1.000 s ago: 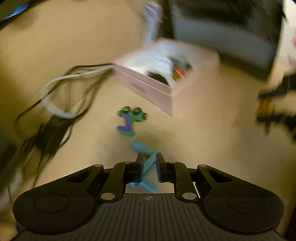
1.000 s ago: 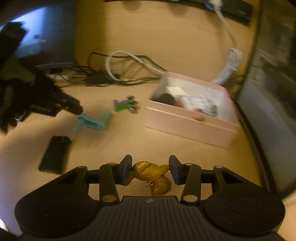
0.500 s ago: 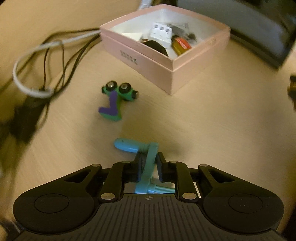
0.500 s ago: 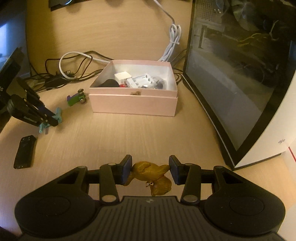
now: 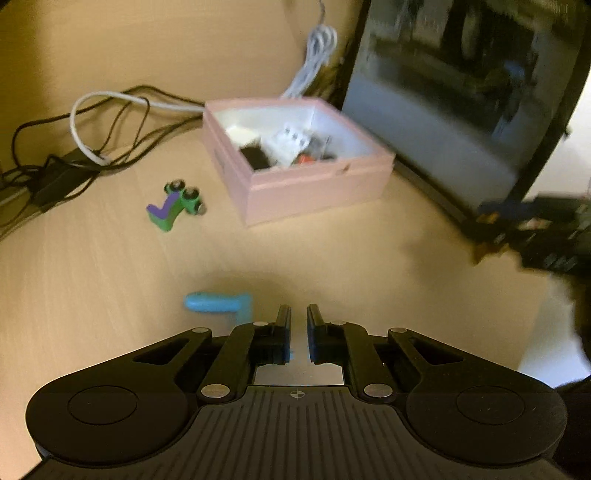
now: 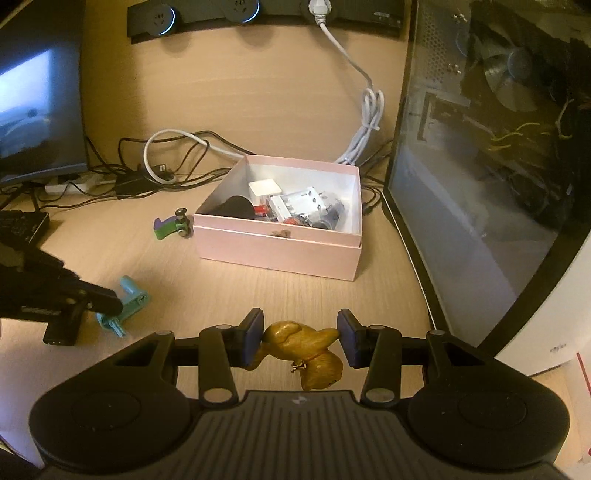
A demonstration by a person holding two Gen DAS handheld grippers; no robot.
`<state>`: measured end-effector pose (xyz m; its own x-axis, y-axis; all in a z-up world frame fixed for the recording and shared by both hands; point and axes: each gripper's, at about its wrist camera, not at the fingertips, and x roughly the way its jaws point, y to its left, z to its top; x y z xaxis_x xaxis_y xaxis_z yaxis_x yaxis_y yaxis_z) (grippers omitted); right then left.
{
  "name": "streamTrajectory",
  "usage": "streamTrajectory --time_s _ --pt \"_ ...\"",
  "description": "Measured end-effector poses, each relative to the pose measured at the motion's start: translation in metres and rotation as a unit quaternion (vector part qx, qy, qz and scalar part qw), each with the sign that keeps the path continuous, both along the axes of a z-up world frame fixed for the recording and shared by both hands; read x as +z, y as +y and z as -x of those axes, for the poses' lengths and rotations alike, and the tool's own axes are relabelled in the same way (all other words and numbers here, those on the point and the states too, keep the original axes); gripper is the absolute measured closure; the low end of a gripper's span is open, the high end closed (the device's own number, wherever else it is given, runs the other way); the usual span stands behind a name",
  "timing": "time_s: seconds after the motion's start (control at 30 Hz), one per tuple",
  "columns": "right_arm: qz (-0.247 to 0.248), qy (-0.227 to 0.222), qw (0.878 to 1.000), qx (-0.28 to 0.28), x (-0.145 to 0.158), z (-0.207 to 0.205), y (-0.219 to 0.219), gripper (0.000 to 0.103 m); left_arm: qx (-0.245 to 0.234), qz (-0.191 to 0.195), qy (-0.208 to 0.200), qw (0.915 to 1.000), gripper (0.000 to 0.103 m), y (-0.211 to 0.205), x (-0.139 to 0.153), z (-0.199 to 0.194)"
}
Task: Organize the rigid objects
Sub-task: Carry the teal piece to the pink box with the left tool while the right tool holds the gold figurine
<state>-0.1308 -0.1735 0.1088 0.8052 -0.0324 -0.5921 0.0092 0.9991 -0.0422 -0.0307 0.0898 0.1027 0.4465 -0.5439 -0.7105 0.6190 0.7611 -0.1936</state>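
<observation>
Gold figure (image 6: 306, 347): clamped between the pads of the right gripper (image 6: 300, 322), off the desk, near edge of the scene. It spans the whole gap between the jaws, which stand partly apart around it.

Blue piece (image 5: 218, 302): low over the desk (image 5: 110, 277), well to the left of the gold figure and nearer than the box. In the left wrist view, its long arm sticks out to the left of the left finger, and a sliver of blue shows at that finger's inner edge. The left gripper (image 5: 298, 314) has its jaws drawn together, with only a thin slot between the pads. We cannot tell whether the piece is pinched there. From the right wrist view the gripper tip overlaps the piece's middle.

Green piece (image 5: 173, 206): green with purple, two small wheels, lying on the desk just left of the box, apart from the blue piece.

Box (image 6: 277, 254): pink, open, white inside, mid-desk. It holds white blocks, a black rounded thing and red bits.

Beyond: cables (image 5: 92, 110), black and white, tangled on the far left side. A glass-sided case (image 6: 480, 184) stands right of the box. A monitor (image 6: 37, 110) stands far left. A power strip (image 6: 258, 14) runs along the far edge.
</observation>
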Motion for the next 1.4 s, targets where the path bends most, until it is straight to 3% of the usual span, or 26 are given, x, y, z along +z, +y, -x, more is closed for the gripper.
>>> streamTrajectory --time_s 0.13,0.33,0.4,0.5,0.6,0.63,0.83,0.93,1.0,1.2,1.4 --pt "-0.003 0.000 1.000 0.011 -0.001 -0.003 0.000 0.059 0.014 -0.016 -0.002 0.9998 0.091 -0.005 0.006 0.001" --pt "-0.002 -0.001 1.000 0.029 -0.008 -0.003 0.008 0.059 0.091 -0.053 0.032 0.9939 0.089 -0.006 -0.010 -0.016" --pt "-0.005 0.000 0.999 0.033 -0.010 -0.002 0.009 0.059 0.094 -0.075 0.042 0.9919 0.086 -0.014 -0.016 -0.021" --pt "-0.008 0.004 0.999 0.035 -0.013 -0.003 0.008 0.059 0.091 -0.121 0.020 0.9883 0.085 -0.028 -0.024 -0.027" --pt "-0.016 0.007 0.999 0.034 -0.017 -0.004 0.005 0.059 0.082 -0.152 0.044 0.9841 0.082 -0.036 -0.037 -0.034" --pt "-0.018 0.008 0.999 0.034 -0.018 -0.004 0.004 0.059 0.078 -0.151 0.051 0.9842 0.081 -0.038 -0.043 -0.035" --pt "-0.034 0.023 0.999 0.024 -0.027 -0.006 -0.002 0.059 0.057 -0.105 0.004 0.9929 0.078 -0.040 -0.050 -0.036" --pt "-0.043 0.033 0.998 0.019 -0.032 -0.007 -0.005 0.059 0.065 -0.092 -0.012 0.9936 0.088 -0.038 -0.053 -0.039" --pt "-0.042 0.036 0.998 0.017 -0.034 -0.006 -0.005 0.059 0.078 -0.072 0.005 0.9943 0.089 -0.033 -0.050 -0.040" --pt "-0.036 0.033 0.999 0.012 -0.034 -0.006 -0.004 0.059 0.106 -0.009 0.011 0.9942 0.089 -0.012 -0.026 -0.036" --pt "-0.029 0.030 0.999 0.020 -0.033 -0.009 0.003 0.059 0.082 0.021 -0.002 0.9964 0.089 -0.006 0.008 -0.008"
